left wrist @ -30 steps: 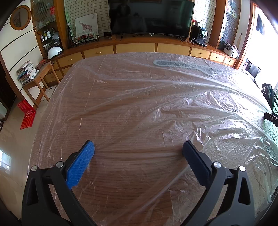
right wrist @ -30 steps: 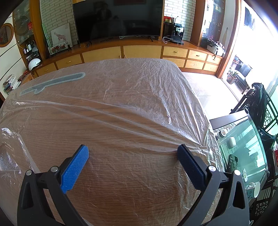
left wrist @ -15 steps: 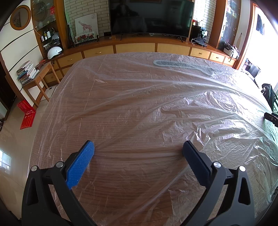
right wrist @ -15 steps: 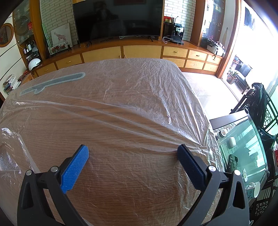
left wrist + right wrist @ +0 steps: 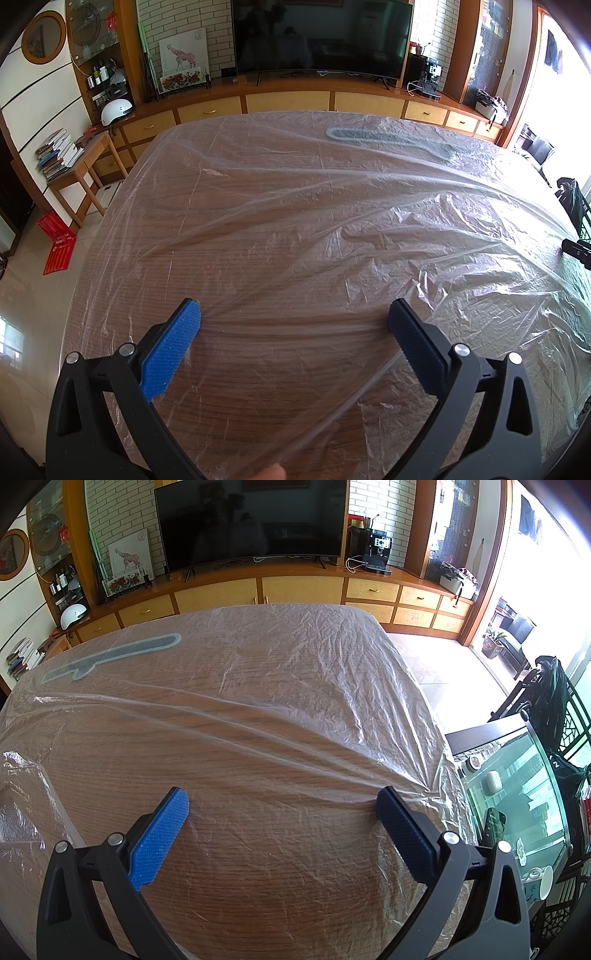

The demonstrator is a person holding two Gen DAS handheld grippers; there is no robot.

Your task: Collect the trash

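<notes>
Both grippers hang above a wooden table (image 5: 258, 258) wrapped in a wrinkled clear plastic sheet (image 5: 424, 236). In the left wrist view the left gripper (image 5: 293, 312) fills the bottom of the frame with its blue-padded fingers (image 5: 171, 347) spread wide and nothing between them; taut folds of the plastic run diagonally from lower centre toward the upper right. A grey-blue, elongated flat shape (image 5: 388, 138) lies under or on the sheet near the table's far edge, upper right of centre; what it is I cannot tell. The sheet itself is the only loose, trash-like thing on the table.

In the right wrist view the right gripper (image 5: 282, 801) is likewise spread wide and empty, its pads (image 5: 159, 838) low in the frame over bare sheeted wood. The same grey-blue shape (image 5: 110, 657) sits at upper left. A stretched crease runs from left of centre to a bunched point (image 5: 428, 784) just beside the right fingertip, at the table's right edge. Beyond the table stand a large dark television (image 5: 251, 520) on a wooden cabinet (image 5: 295, 587), and a glass-topped side table (image 5: 517, 794) at lower right
</notes>
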